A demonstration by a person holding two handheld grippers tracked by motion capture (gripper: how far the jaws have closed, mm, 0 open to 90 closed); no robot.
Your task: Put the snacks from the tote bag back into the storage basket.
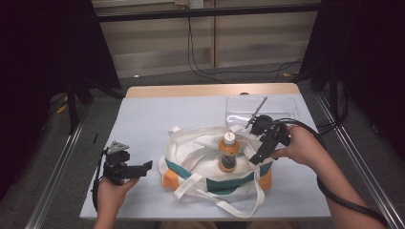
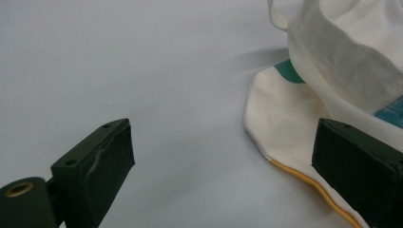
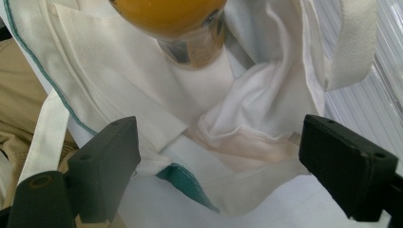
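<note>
Both tongs open, gripping nothing. Left gripper (image 1: 143, 167) held low near the table's (image 1: 143, 114) front left corner, jaws spread wide and aimed at the tote bag's (image 1: 191, 143) left side, just short of it. Right gripper (image 1: 260, 155) poised over the bag's right rim, jaws apart with only loose cloth between them, not pinched. Orange drink bottle (image 1: 228, 152) standing upright inside the open bag, near the middle of the table toward its front edge; white cap up, neck above the rim. Judged as packing: bottle already placed and let go, so the loading step looks done; probably left are gathering the rim or straps (image 1: 248, 200) and closing or lifting the bag. Cannot tell whether more goes in. Bag of soft cream-white woven cloth, slumped and creased, with a teal band and orange base panel (image 1: 169, 180); flat webbing straps trailing to the front edge. Bottle smooth, clear, rounded, filled with opaque orange liquid (image 3: 171, 14). Clear ribbed plastic tray (image 1: 286, 107) at the far right corner. Table surface matt pale grey, smooth.
</note>
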